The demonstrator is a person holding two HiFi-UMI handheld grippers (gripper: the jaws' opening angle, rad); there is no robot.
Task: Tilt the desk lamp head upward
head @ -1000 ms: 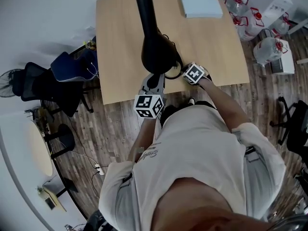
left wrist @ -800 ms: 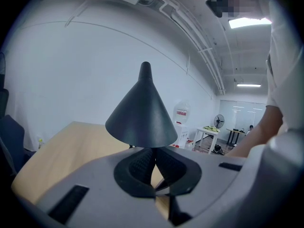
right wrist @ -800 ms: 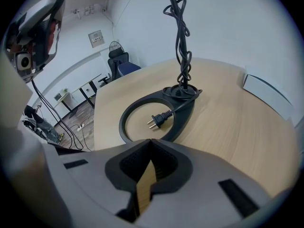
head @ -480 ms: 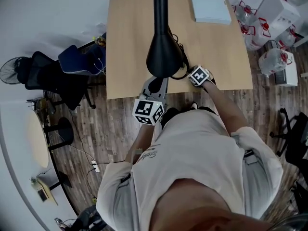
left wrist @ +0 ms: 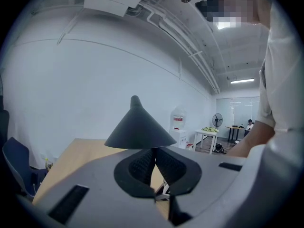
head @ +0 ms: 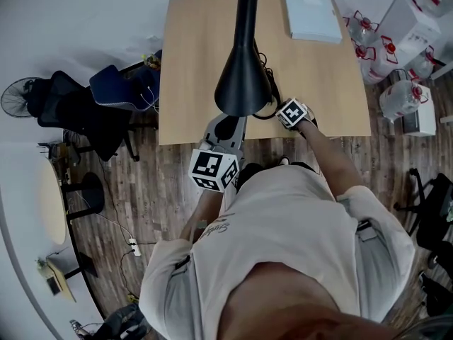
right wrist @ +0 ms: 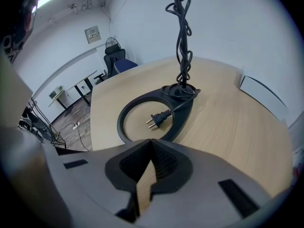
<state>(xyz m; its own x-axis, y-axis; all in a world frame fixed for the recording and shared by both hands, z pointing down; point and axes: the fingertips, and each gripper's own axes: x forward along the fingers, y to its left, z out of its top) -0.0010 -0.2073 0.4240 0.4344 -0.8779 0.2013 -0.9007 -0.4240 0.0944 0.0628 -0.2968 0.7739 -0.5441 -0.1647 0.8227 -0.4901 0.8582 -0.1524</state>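
Left gripper (left wrist: 153, 156): jaws pressed together, ribbed pads meeting along a thin line, nothing between them.
Left gripper contact: the tips point up toward the underside of the lamp head (left wrist: 140, 129); I cannot tell whether they touch the rim.
Lamp head: a black cone, wide mouth facing down and toward the person, narrow neck running away over the desk (head: 191, 62). From the head view it covers the left gripper's front end.
Right gripper (right wrist: 152, 148): jaws closed at the tips (a narrow slit of desk shows lower down), holding nothing.
Right gripper position: low over the near desk edge, aimed at the lamp base (right wrist: 183, 112), close to it but apart.
Lamp base: a flat black ring lying on the desk, with the plug (right wrist: 153, 121) resting inside the ring.
Cord (right wrist: 182, 37): twisted loosely, rising from the back of the base.
Elsewhere: a white flat box (head: 310, 16) at the desk's far right corner.
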